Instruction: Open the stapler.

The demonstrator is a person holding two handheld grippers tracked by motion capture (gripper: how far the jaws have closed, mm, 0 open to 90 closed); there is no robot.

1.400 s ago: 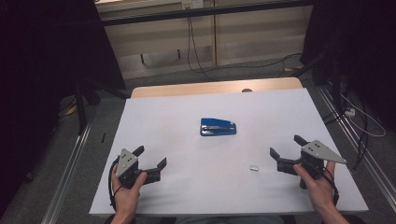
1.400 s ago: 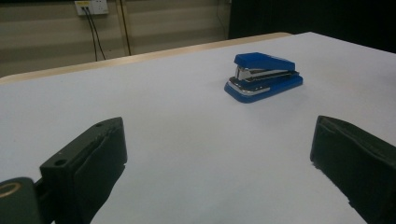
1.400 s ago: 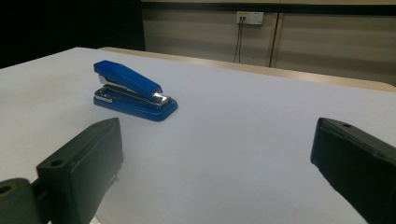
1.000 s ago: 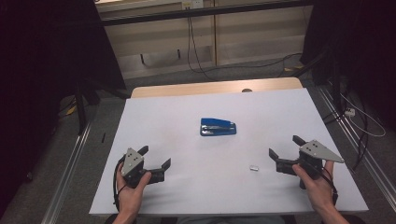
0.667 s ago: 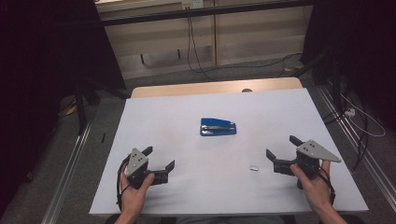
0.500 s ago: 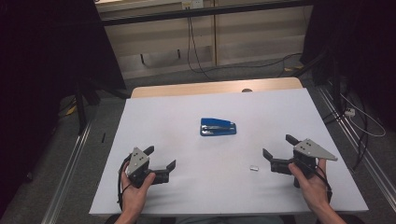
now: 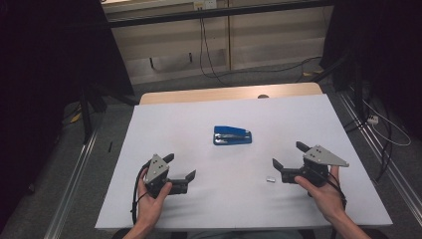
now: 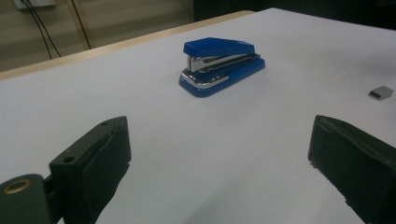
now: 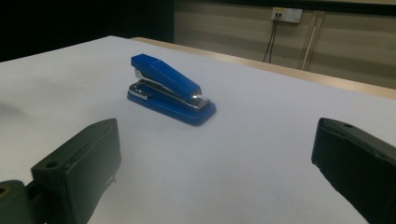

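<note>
Blue stapler (image 7: pixel 233 135) sits mid-table on the white sheet (image 7: pixel 199 114), staple strip (image 7: pixel 270 179) near the right gripper (image 7: pixel 289 155). Left gripper (image 7: pixel 180 167) and right both gape wide, holding nothing, aimed inward, probably lining up a grab from either side

White table (image 7: pixel 209 209) with stapler (image 7: pixel 232 135), staple strip (image 7: pixel 270 179).

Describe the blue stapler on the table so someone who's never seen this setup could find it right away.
Start from the white table that the person sits at. The blue stapler lies near its middle, ahead of both open grippers and touching nothing. It is bright blue with a shiny metal strip between top and base, unlike its one neighbour, a small grey staple block nearer the right gripper.
</note>
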